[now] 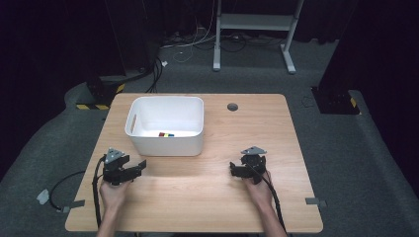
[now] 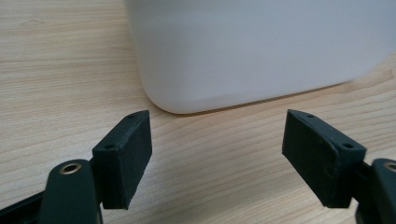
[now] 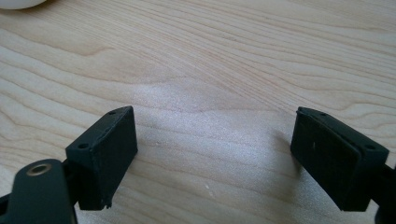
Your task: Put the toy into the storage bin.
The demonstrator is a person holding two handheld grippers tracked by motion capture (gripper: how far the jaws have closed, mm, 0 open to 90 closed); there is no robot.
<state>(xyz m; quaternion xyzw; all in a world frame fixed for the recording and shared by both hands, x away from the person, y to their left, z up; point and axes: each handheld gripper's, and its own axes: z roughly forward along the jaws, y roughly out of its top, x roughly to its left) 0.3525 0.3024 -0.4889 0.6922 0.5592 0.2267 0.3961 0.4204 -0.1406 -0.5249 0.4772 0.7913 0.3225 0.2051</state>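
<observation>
A white plastic bin (image 1: 168,126) stands on the wooden table (image 1: 247,128), left of centre, with small coloured blocks (image 1: 166,134) on its floor. My left gripper (image 1: 140,167) rests low on the table just in front of the bin's near left corner, open and empty. In the left gripper view, the bin's wall (image 2: 252,46) rises close ahead of the gripper (image 2: 217,158), whose jaws stand wide apart. My right gripper (image 1: 233,170) sits near the table's front right, open, with bare wood between its jaws (image 3: 215,156).
A round grommet hole (image 1: 232,106) lies in the table behind the bin's right side. Cables trail from both grippers off the front edge. Beyond the table are a grey carpet, a white stand's legs (image 1: 252,29) and dark equipment bases.
</observation>
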